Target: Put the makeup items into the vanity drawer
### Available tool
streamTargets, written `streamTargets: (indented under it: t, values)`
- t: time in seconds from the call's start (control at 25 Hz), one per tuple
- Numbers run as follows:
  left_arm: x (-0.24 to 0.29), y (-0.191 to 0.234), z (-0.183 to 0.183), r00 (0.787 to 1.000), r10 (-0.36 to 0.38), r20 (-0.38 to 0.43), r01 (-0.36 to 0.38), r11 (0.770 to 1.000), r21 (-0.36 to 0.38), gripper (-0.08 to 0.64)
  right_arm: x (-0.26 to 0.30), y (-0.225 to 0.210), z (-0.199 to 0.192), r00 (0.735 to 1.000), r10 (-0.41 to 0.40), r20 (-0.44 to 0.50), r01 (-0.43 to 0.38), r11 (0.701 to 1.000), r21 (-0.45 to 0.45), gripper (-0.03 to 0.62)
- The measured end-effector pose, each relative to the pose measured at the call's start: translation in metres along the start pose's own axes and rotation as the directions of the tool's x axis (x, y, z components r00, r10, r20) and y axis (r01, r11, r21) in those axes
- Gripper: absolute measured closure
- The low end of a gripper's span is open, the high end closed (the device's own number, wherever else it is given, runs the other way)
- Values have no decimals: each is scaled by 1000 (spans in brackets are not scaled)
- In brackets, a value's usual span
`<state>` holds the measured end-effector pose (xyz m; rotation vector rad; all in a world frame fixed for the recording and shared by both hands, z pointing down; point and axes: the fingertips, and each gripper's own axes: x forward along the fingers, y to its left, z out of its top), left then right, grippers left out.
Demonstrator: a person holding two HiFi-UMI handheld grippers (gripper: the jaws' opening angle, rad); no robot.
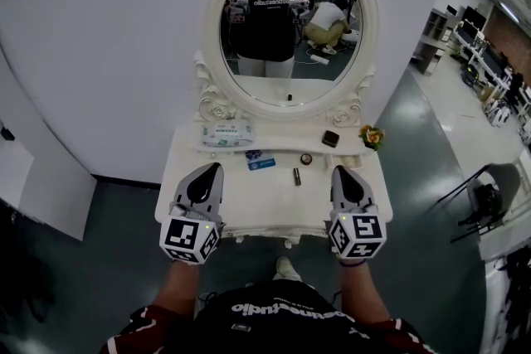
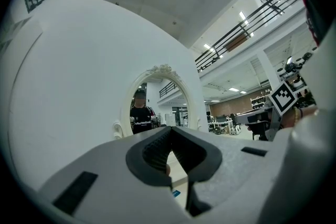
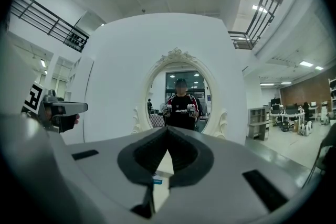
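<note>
Head view shows a lipstick (image 1: 296, 176), a round pot (image 1: 306, 158) and a black case (image 1: 330, 138) sitting on the vanity top (image 1: 249, 203), not in the drawer, whose front is hidden from above. Left gripper (image 1: 215, 167) and right gripper (image 1: 340, 171) hang over the near edge, jaws pressed together on nothing. To my eye, any pick needs the jaws spread first, then closed squarely across the lipstick.

I'm seeing smooth white paint with a soft sheen on the vanity top (image 1: 257, 199), carved relief in the same white on the mirror frame (image 1: 214, 37), a glossy dark floor (image 1: 431, 145), and matt grey plastic on the left gripper (image 1: 212, 170) and right gripper (image 1: 341, 172), with ribbed black pads (image 2: 152, 152).
</note>
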<state>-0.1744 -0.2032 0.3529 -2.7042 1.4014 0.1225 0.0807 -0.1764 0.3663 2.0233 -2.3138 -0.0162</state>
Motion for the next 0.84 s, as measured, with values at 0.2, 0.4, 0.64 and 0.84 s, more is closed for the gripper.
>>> streamTargets:
  t: [0.2,0.4,0.64,0.84]
  values:
    - [0,-1,2,1000,-7,5,7,1000,-4,555,-1,0,0,1000,-1,-4,1,1000,6,591]
    - [-1,-1,2,1000,-7,6,7,1000,-4,555,-1,-1,0,1000,-3,-4,3,1000,10,591]
    - [-1,-3,2,1000,-11,5,11,1000,-3,555,-2,-1,-1,1000,-1,-4,1,1000,15,591]
    - [-1,-11,0,1000,-17,7,17,1000,3,555,-5,-2,-5,1000,-4,-10,4,1000,16,591]
